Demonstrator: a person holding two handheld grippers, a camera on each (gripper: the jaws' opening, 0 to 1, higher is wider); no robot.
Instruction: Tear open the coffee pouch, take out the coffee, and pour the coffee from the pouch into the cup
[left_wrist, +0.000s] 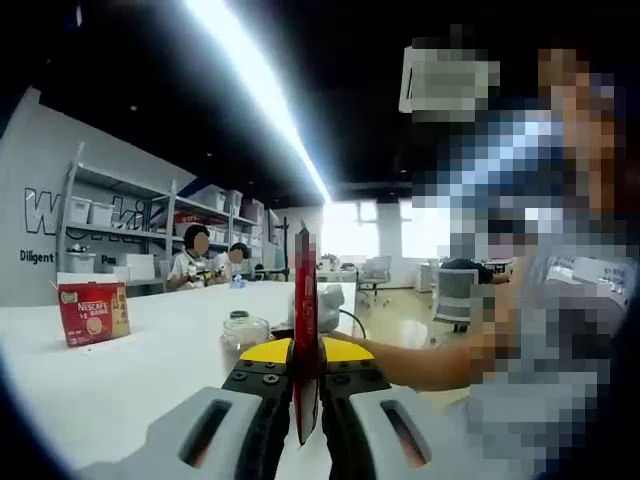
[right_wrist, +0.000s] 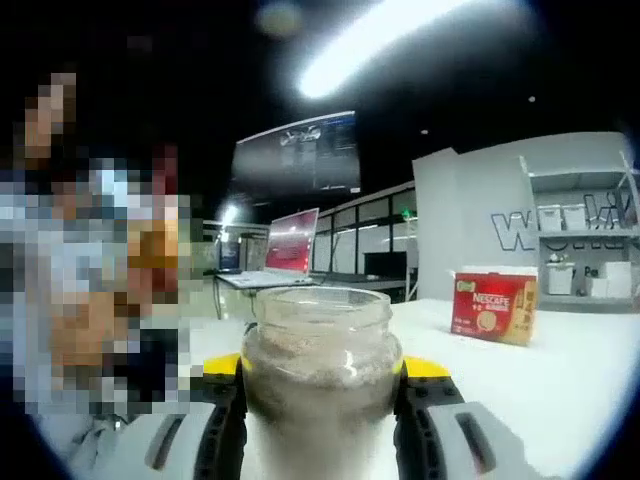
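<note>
While the left hand-held gripper (left_wrist: 306, 400) pinches the red pouch (left_wrist: 306, 310) upright, the right (right_wrist: 322, 400) clamps the jar (right_wrist: 322, 350).

Clear glass jar (right_wrist: 320, 350), glossy pouch (left_wrist: 305, 330)

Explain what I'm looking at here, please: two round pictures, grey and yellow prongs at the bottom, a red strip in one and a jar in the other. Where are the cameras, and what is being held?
There is no robot arm. A person holds a hand gripper in each hand, and a fisheye camera rides on each, looking forward along its two jaws.

In the left gripper view, the left gripper has its jaws shut on a red coffee pouch, seen edge-on and standing upright. Beyond it a glass jar and a red Nescafe box show on the white table.

In the right gripper view, the right gripper clasps the same jar between its jaws; this is the cup for the coffee. It already holds some pale powder. The box stands behind on the table.
</note>
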